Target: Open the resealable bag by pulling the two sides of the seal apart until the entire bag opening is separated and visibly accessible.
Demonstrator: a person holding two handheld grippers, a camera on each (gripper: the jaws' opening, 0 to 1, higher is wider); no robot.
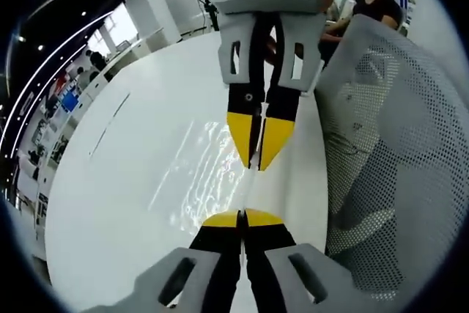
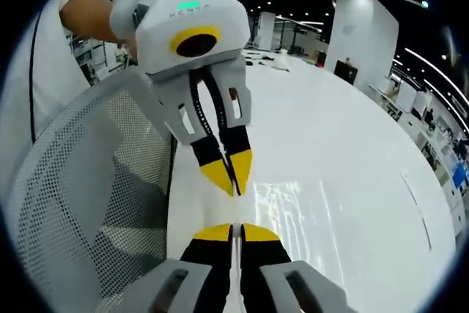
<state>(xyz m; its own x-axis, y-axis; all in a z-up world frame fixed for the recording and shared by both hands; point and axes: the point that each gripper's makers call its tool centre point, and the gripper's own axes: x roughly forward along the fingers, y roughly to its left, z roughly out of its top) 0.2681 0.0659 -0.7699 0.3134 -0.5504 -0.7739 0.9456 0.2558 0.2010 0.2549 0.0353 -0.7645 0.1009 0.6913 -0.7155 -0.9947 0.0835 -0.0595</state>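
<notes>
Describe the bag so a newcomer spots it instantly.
Start at the white table. Just above its near edge, beside the mesh chair back, the two claws face each other. The clear resealable bag stretches between their yellow tips, visible mainly as glare.

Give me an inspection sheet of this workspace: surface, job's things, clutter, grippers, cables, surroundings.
Surface: round white table, glossy, bare where it shows.
Job's things: clear resealable bag lies flat on the table, its near edge pinched between both grippers; the seal's state cannot be told.
Clutter: a few small items at the table's far edge, too small to identify.
Grippers: left gripper shut on the bag; right gripper shut on the bag, facing the left one tip to tip.
Cables: a thin dark cable hangs down the person's white clothing.
Surroundings: white mesh chair beside the table; open office, ceiling lights, people in the distance.
</notes>
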